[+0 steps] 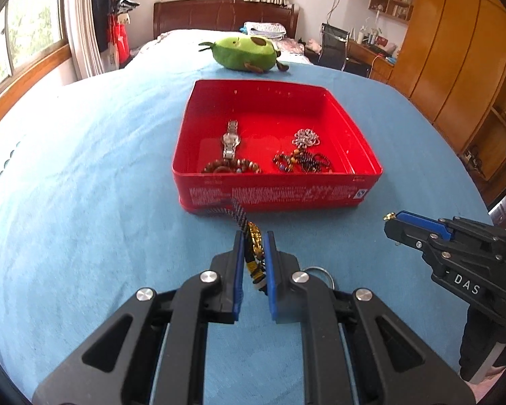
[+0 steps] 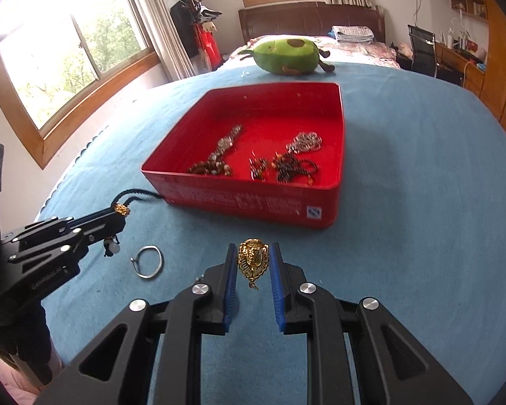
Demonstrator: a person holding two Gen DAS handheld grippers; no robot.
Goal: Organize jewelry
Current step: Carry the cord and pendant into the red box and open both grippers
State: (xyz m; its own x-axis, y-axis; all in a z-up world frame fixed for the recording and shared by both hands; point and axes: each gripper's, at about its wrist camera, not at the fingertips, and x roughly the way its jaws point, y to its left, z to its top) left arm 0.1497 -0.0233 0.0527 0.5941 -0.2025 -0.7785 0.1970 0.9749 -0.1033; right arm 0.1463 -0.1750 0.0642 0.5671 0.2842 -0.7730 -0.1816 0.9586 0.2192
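Observation:
A red tin box (image 1: 273, 193) (image 2: 253, 204) sits on the blue cloth and holds a silver watch (image 1: 231, 142), bead bracelets (image 1: 232, 167) and a silver chain (image 1: 306, 138). My left gripper (image 1: 254, 240) (image 2: 118, 217) is shut on a dark braided cord with gold beads (image 1: 249, 233), whose cord (image 2: 145, 195) trails to the box's near wall. My right gripper (image 2: 253, 253) (image 1: 393, 224) is shut on a gold pendant (image 2: 253, 258), in front of the box. A silver ring bangle (image 2: 147, 261) lies on the cloth between the grippers.
A green avocado plush toy (image 1: 244, 52) (image 2: 288, 54) lies behind the box. The blue cloth (image 1: 84, 185) covers a bed with a dark headboard (image 1: 226, 15). Windows are at the left, wooden wardrobes (image 1: 455, 67) and a desk at the right.

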